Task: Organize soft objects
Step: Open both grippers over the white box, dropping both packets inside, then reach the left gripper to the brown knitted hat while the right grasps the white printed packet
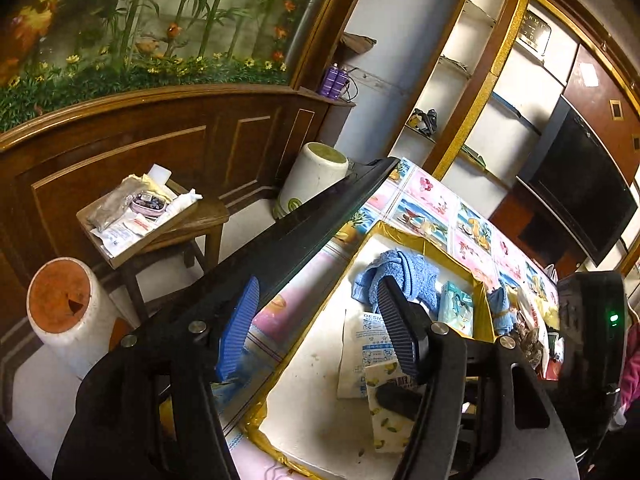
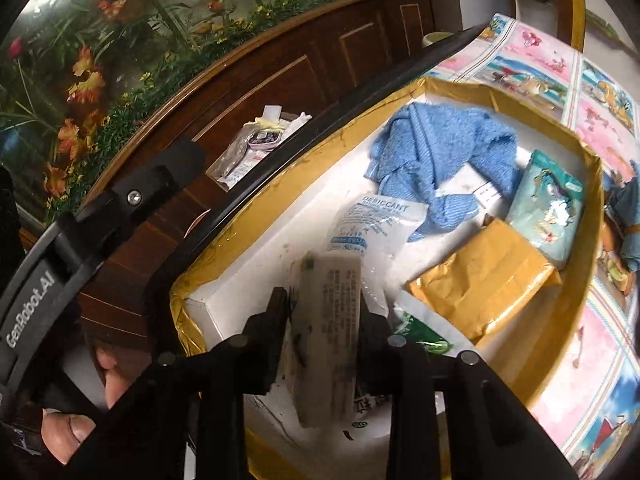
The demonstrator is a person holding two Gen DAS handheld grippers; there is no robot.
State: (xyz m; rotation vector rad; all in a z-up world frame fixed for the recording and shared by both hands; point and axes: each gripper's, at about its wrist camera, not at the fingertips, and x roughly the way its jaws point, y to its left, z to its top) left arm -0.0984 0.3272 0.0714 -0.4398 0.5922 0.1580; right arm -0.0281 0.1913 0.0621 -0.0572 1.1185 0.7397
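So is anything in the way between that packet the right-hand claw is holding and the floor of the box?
Yes. The right gripper holds a tissue packet above the gold-rimmed box. Right beneath and ahead lies a desiccant sachet, with a tan envelope beside it.

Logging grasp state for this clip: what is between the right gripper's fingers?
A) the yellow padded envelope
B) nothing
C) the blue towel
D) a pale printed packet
D: the right gripper is shut on the pale printed packet, while the blue towel and yellow padded envelope lie in the box.
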